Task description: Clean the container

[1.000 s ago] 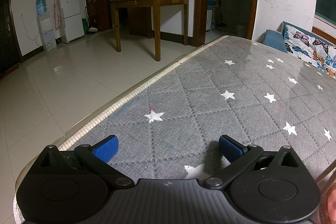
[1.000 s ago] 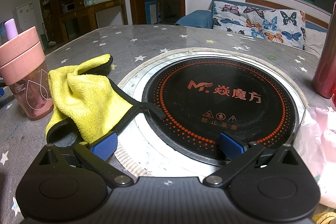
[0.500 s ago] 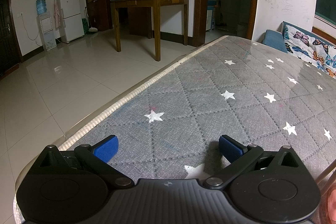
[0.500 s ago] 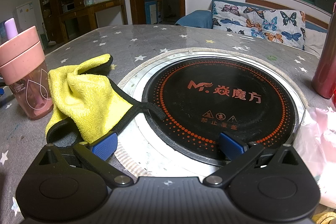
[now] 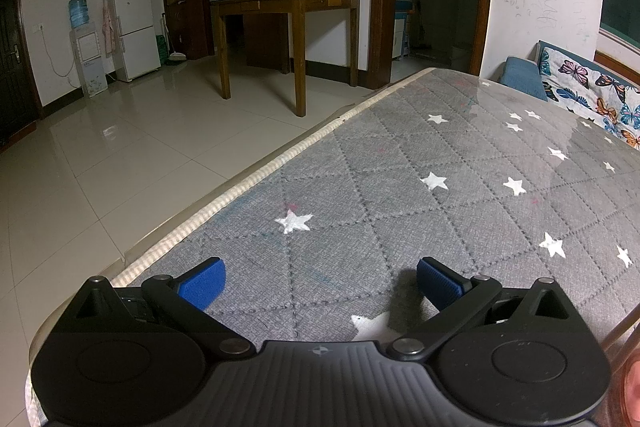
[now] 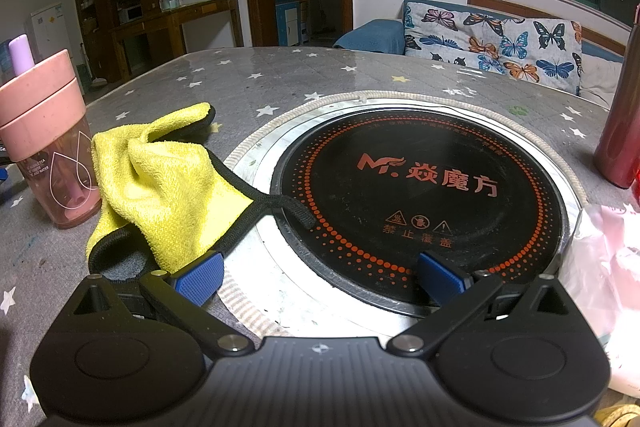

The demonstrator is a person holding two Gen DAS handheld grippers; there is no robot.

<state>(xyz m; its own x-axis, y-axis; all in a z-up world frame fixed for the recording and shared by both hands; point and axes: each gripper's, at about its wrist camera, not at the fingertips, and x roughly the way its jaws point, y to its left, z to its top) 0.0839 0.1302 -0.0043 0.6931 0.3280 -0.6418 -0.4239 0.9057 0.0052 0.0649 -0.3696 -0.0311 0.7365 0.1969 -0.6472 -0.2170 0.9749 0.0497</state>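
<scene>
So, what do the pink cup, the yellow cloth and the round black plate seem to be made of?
Pink cup: likely plastic, with an opaque matte lid and a translucent tinted body.
Yellow cloth: soft fabric, probably microfibre, with a fuzzy nap and a black stitched edge.
Round black plate: probably glass or ceramic, smooth and glossy, with printed red markings.

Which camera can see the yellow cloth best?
The right wrist view shows it best: the yellow cloth lies crumpled on the table beside the pink cup, its black edge reaching the round cooktop. The left wrist view shows none of it, only the starry tablecloth.
</scene>
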